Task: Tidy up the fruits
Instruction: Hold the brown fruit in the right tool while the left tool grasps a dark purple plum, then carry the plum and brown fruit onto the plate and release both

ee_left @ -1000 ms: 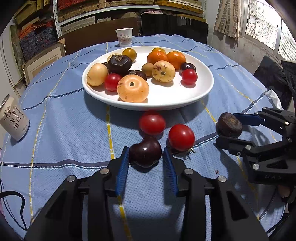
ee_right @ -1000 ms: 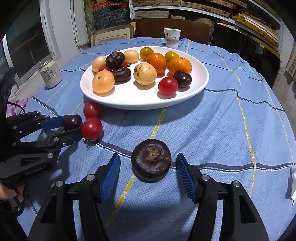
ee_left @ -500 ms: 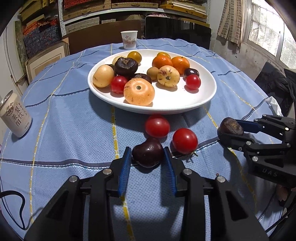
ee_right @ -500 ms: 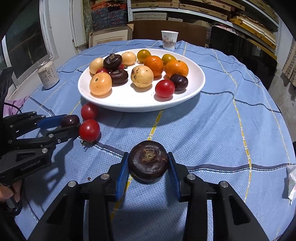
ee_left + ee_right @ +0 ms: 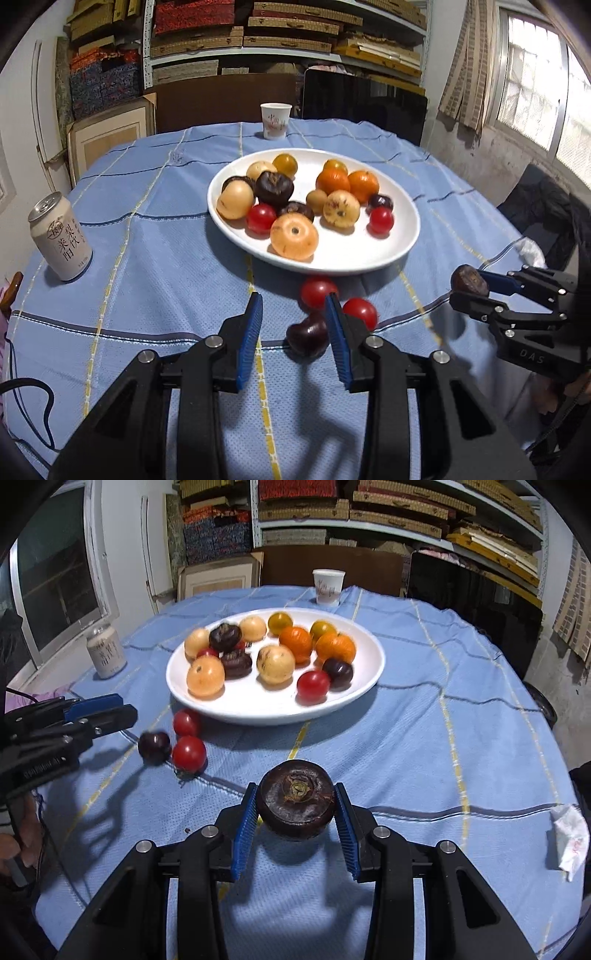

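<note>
A white plate [image 5: 402,251] [image 5: 362,698] holds several fruits. On the blue cloth in front of it lie two red tomatoes [image 5: 317,291] [image 5: 189,754] and a dark plum [image 5: 307,336] [image 5: 154,746]. My left gripper [image 5: 293,332] [image 5: 110,710] is open and raised above the cloth; the plum lies on the cloth below, by the right finger, not held. My right gripper [image 5: 295,812] [image 5: 471,288] is shut on a dark brown round fruit [image 5: 295,799] [image 5: 469,280] and holds it above the cloth.
A drink can [image 5: 61,242] [image 5: 106,656] stands at the table's left. A paper cup [image 5: 275,120] [image 5: 328,586] stands behind the plate. A crumpled tissue [image 5: 570,836] lies at the right edge. Shelves and boxes line the far wall.
My left gripper has opened, lost the plum and risen; the plum is back on the cloth. My right gripper has shut on the brown fruit and lifted it.
</note>
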`<action>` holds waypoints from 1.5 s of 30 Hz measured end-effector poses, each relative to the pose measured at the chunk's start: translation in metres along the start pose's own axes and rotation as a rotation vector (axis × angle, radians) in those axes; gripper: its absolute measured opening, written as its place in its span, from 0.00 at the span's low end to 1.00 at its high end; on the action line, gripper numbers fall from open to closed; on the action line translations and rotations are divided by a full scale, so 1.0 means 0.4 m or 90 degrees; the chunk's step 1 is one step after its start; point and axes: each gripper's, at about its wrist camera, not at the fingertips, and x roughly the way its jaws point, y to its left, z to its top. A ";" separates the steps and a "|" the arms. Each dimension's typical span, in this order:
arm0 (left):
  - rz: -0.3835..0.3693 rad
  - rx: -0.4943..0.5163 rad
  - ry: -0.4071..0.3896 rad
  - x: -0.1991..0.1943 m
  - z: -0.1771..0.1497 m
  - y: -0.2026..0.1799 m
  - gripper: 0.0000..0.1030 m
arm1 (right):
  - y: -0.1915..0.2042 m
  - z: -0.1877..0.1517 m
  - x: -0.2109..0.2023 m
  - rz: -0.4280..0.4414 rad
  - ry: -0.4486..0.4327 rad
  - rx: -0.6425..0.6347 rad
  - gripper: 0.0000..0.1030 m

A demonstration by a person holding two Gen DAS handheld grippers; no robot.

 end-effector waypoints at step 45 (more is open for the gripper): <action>-0.046 0.030 0.063 0.054 -0.022 -0.005 0.30 | -0.069 0.053 -0.024 0.082 -0.022 0.027 0.40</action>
